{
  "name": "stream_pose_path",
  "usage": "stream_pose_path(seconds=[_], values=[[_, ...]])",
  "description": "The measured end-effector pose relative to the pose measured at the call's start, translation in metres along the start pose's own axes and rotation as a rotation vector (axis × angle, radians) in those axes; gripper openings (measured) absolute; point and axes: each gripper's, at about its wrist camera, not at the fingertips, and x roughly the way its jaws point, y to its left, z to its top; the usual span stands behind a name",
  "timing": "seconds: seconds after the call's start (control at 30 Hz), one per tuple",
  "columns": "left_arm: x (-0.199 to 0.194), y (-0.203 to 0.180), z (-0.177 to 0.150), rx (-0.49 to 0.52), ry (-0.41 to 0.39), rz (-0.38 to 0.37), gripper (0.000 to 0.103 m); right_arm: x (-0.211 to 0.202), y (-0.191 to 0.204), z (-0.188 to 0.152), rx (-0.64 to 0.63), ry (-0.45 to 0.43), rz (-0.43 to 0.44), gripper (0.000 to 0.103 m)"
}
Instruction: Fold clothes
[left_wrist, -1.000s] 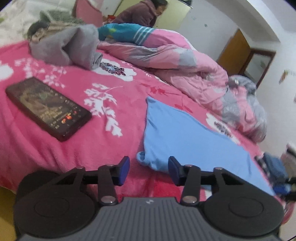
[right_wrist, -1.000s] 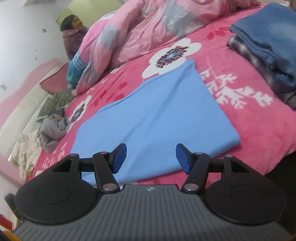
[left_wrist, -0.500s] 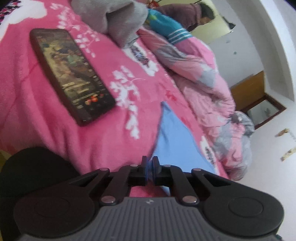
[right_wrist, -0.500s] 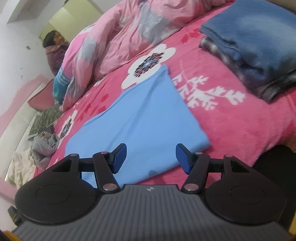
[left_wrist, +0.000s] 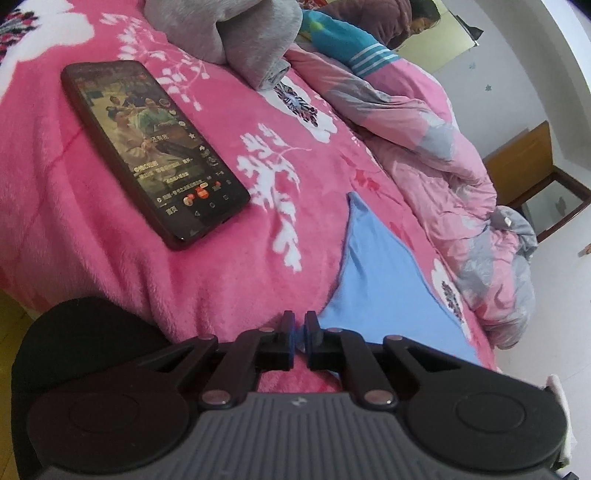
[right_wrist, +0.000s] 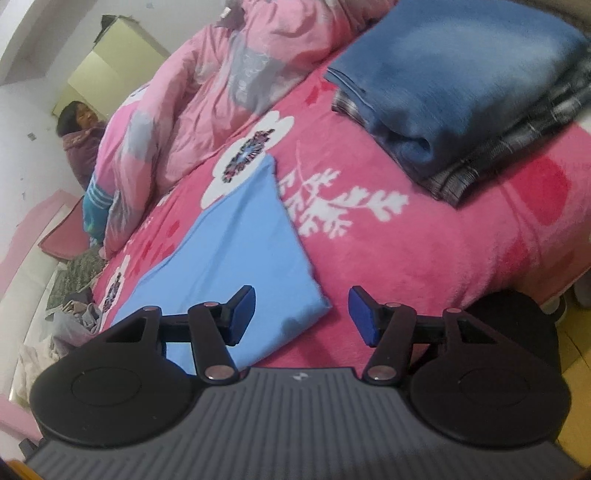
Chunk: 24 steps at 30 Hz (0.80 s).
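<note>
Pink fleece bedding with white flower and sprig prints (left_wrist: 207, 280) covered the bed, and a rumpled pink and grey quilt (left_wrist: 436, 158) ran along its far side. On the fleece lay a light blue garment (right_wrist: 236, 254), spread flat and partly folded, reaching to the near edge of the bed. The left gripper (left_wrist: 298, 334) sat at that garment's near corner with its blue pads drawn together, only a thin gap between them; whether cloth was pinched in that gap could not be told from the left wrist view. The right gripper (right_wrist: 302, 314) hovered over the garment's other near corner with its fingers spread wide apart, one pad above the blue cloth and the other above bare pink fleece, holding nothing. A black smartphone (left_wrist: 147, 147) with a lit screen lay face up on the fleece, well apart from the garment. Beyond it sat a bunched grey garment (left_wrist: 240, 40). Near the right gripper's side, a folded dark blue cloth (right_wrist: 454, 81) rested on top of a folded grey plaid one (right_wrist: 517, 155). A person in a dark purple jacket (right_wrist: 79, 144) sat at the far end of the bed.
</note>
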Motion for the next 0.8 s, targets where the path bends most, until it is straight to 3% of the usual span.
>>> stream_pose_path(seconds=[0.07, 0.1, 0.13, 0.33, 0.5, 0.63, 0.7, 0.8], values=[[-0.001, -0.001, 0.0, 0.006, 0.0, 0.007, 0.006, 0.007, -0.007, 0.0, 0.016, 0.011, 0.02, 0.036], [-0.001, -0.002, 0.0, 0.009, -0.001, 0.011, 0.006, 0.01, -0.01, -0.001, 0.026, 0.022, 0.032, 0.011], [-0.001, -0.003, 0.0, 0.012, -0.001, 0.015, 0.006, 0.013, -0.014, -0.001, 0.043, 0.029, 0.045, 0.004], [-0.003, -0.006, 0.0, 0.027, -0.001, 0.035, 0.006, -0.017, -0.021, -0.003, 0.124, -0.06, 0.192, 0.003], [-0.002, -0.004, 0.002, 0.023, 0.006, 0.035, 0.006, 0.001, -0.045, -0.014, 0.224, 0.0, 0.157, 0.003], [-0.003, -0.005, 0.002, 0.034, 0.004, 0.044, 0.005, -0.013, -0.033, -0.007, 0.167, -0.047, 0.193, 0.003], [-0.005, -0.006, 0.001, 0.057, -0.01, 0.055, 0.005, -0.004, -0.038, -0.009, 0.151, -0.011, 0.142, 0.003], [-0.016, -0.018, -0.003, 0.167, -0.069, 0.101, 0.019, 0.005, -0.043, -0.01, 0.121, 0.035, 0.101, 0.005]])
